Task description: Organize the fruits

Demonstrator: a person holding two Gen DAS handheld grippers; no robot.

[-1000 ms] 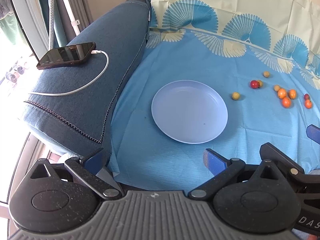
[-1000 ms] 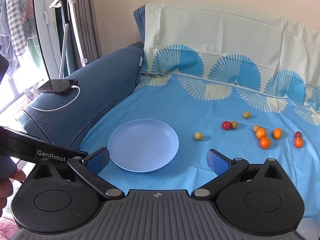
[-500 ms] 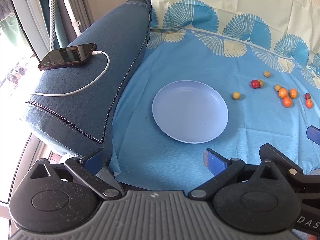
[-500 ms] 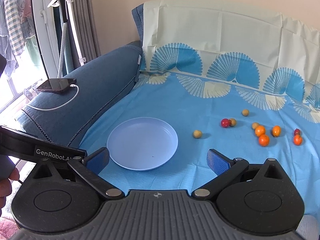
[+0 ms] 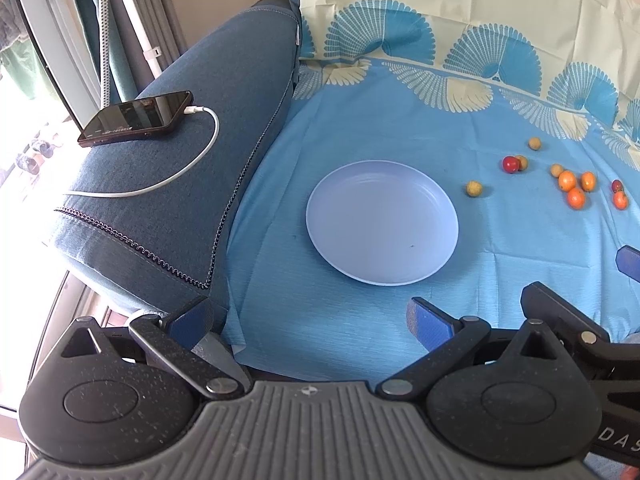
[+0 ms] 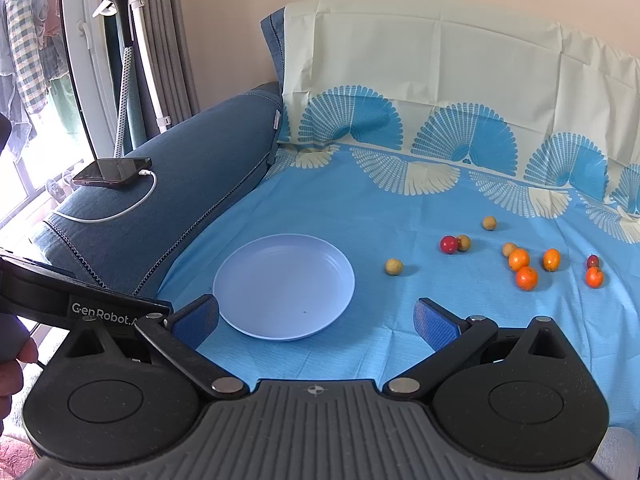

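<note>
A pale blue plate (image 5: 382, 222) (image 6: 284, 284) lies empty on the blue patterned cloth (image 5: 400, 120) (image 6: 400, 208). Small fruits lie to its right: a yellow-brown one nearest the plate (image 5: 473, 189) (image 6: 394, 267), a red one (image 5: 510, 164) (image 6: 449, 244), several orange ones (image 5: 576, 198) (image 6: 526, 278) and more beyond. My left gripper (image 5: 308, 320) is open and empty, near the cloth's front edge. My right gripper (image 6: 316, 320) is open and empty, just in front of the plate. The right gripper also shows at the left wrist view's right edge (image 5: 628, 258).
A blue sofa arm (image 5: 192, 152) (image 6: 180, 192) rises left of the cloth. A black phone (image 5: 136, 118) (image 6: 112, 172) with a white charging cable (image 5: 192, 160) lies on it. A garment steamer pole (image 6: 128, 60) and curtains stand by the window at far left.
Both views have shifted slightly; the right gripper has moved a little forward and right. Plate and fruits have not moved. Both grippers stay open.
</note>
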